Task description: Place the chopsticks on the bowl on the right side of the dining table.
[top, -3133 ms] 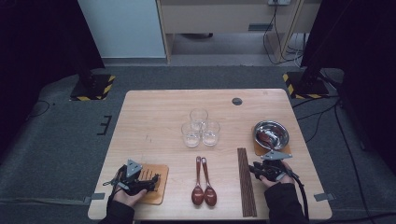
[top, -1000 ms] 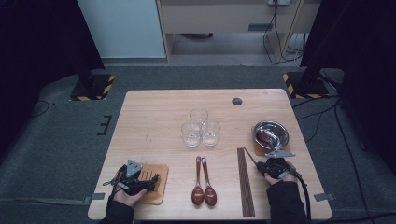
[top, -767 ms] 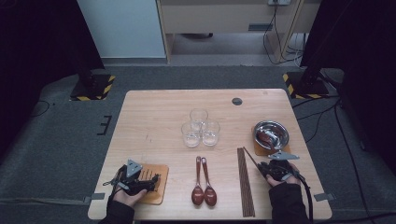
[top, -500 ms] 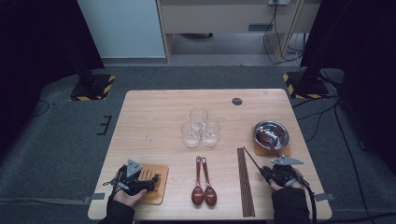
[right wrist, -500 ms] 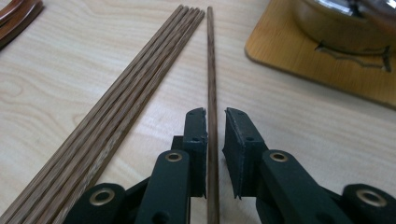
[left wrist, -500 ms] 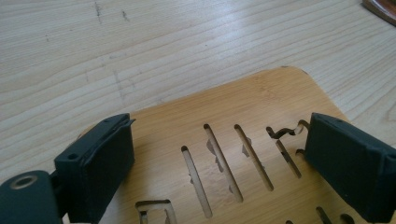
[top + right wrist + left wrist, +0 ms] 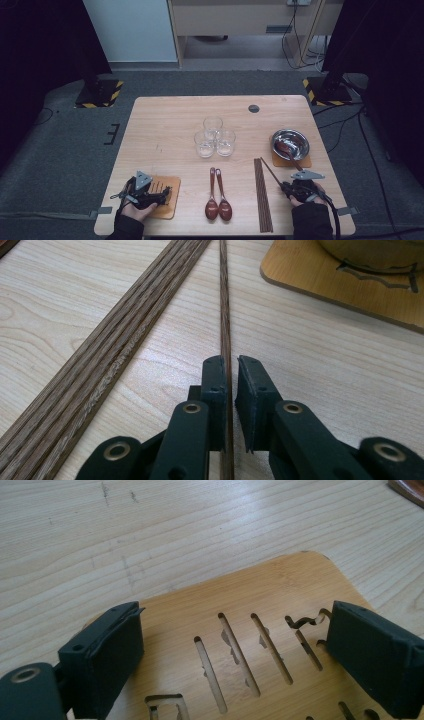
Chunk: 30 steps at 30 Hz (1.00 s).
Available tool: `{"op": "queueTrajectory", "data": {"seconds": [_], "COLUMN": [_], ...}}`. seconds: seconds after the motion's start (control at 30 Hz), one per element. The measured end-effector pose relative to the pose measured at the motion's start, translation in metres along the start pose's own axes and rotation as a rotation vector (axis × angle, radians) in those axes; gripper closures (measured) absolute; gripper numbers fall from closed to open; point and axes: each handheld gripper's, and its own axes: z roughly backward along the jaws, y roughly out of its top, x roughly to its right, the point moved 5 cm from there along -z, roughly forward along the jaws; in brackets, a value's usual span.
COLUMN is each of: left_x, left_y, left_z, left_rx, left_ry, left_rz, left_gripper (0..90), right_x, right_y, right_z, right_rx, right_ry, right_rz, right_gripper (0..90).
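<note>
My right gripper lies near the table's front right, pointing up and left. Its jaws have just been closing and now pinch the near end of a single dark wooden chopstick. In the right gripper view the chopstick runs straight out from between the pads of the gripper, flat on the table. Left of it lies a bundle of chopsticks. My left gripper rests at the front left over a slotted wooden coaster. In the left gripper view its jaws stand wide apart above the coaster with nothing between them.
A steel bowl with a dark spoon-like thing in it sits on a second coaster at the right. Three glasses cluster at mid-table. Two brown spoons lie near the front edge, and a small dark disc lies at the back.
The right hand has slid slightly toward the near edge and right, and the chopstick's far end has shifted with it. The left hand has not moved.
</note>
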Motion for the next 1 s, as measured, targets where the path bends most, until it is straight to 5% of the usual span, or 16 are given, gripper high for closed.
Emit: {"op": "queueTrajectory", "data": {"seconds": [0.33, 1.0], "left_x": [0.0, 0.0], "left_y": [0.0, 0.0], "left_z": [0.0, 0.0], "left_rx": [0.006, 0.006], "left_ry": [-0.001, -0.001], "left_rz": [-0.005, -0.005], "left_gripper": [7.2, 7.2], "right_x": [-0.003, 0.011], "right_y": [0.0, 0.016], "right_z": [-0.001, 0.011], "right_rx": [-0.006, 0.088], "right_ry": [-0.023, 0.048], "right_rz": [0.002, -0.065], "right_gripper": [85.3, 85.6]}}
